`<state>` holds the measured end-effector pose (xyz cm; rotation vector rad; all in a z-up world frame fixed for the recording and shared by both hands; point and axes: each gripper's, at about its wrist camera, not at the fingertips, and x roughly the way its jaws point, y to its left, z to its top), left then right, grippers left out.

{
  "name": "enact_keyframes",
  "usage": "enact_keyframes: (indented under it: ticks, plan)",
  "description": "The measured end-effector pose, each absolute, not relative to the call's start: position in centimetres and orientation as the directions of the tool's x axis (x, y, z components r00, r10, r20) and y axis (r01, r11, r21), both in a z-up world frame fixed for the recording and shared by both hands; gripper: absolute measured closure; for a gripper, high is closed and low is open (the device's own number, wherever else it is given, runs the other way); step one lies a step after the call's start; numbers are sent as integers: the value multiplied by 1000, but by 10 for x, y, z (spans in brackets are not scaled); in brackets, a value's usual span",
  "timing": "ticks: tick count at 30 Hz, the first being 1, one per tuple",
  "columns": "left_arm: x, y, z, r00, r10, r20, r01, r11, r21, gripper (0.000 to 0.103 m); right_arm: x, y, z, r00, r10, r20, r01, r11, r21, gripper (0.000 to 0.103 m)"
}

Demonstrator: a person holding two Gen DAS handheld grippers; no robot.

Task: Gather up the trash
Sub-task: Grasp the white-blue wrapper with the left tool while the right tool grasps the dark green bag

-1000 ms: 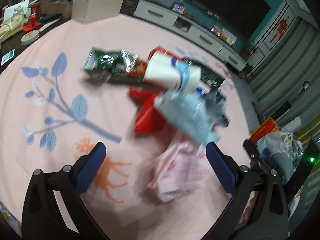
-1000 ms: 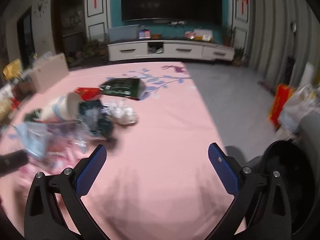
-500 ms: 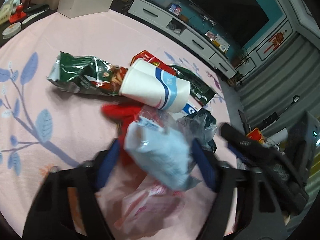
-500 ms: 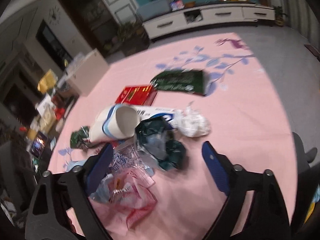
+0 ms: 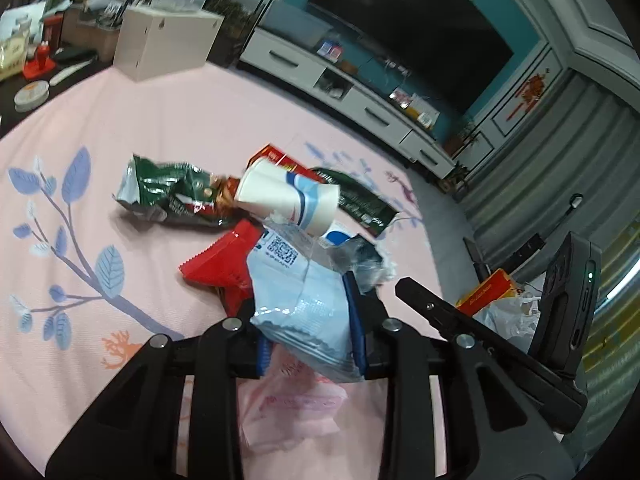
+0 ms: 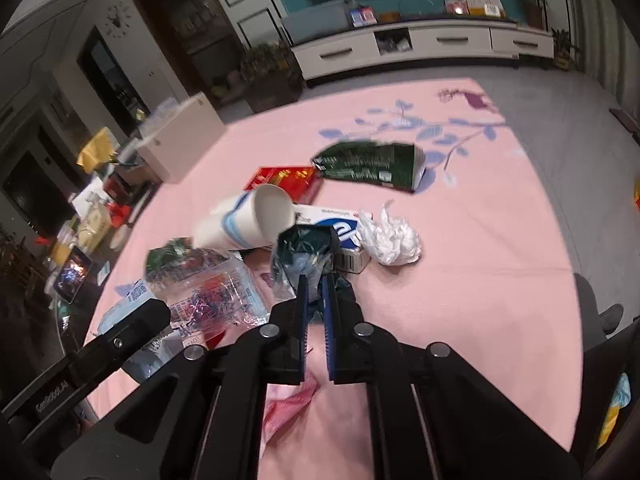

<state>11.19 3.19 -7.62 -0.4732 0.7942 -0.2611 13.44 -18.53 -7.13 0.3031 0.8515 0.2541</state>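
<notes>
Left hand-held gripper [image 5: 310,322]: jaws closing, blue pads pressed on both sides of a pale blue plastic packet [image 5: 298,300] with a QR code near its top. The packet stands lifted between the pads, above a pink wrapper [image 5: 292,408] lying on the pink cloth [image 5: 160,120].

Right hand-held gripper [image 6: 315,300]: jaws brought together, pinching a crumpled dark teal bag [image 6: 304,254], which bunches up just beyond the fingertips.

Remaining litter on the cloth, left wrist view: a red wrapper [image 5: 220,262] just left of the blue packet; a paper cup [image 5: 286,196] on its side, farther off, with blue stripes; a green foil snack bag [image 5: 172,192] to the cup's left; a dark green pouch [image 5: 360,200] to its right; a red box [image 5: 274,156] partly hidden behind the cup.

Right wrist view: a crumpled white tissue [image 6: 390,236] lies right of the teal bag, touching a white and blue carton [image 6: 336,224]. A clear crinkled wrapper [image 6: 212,292] lies to the near left.

A white cabinet [image 6: 420,46] stands along the far wall.
</notes>
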Motion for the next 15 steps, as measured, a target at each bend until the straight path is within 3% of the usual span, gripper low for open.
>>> enact_keyframes:
  ticks: [2,3,5,6,7,15]
  plan:
    - [105,36,-73,688,-386,-614,39,866,-499,71,131,-188,-66,649,323,-689,-90,932,352,94]
    - [103,38,-72,692,-383,-612,37,865,-501,71,130,-189,-65,652,319,-688,-84,932,352,89]
    - [96,44,-69,703,-380,-601,31,861,-508,71,133,-190,-67,645,316,-695,-77,932,353,65]
    - [95,47,-67,707,-379,-597,32,860,-509,72,134,-189,-68,645,311,-698,-69,934,352,45]
    - [92,48,-64,712,-377,-592,38,863,-504,71,136,-188,-69,645,308,-700,-65,934,352,40]
    - [79,59,-53,754,-324,-571,35,888,-458,71,177,-151,-102,570,249,-783,-70,964,256,37]
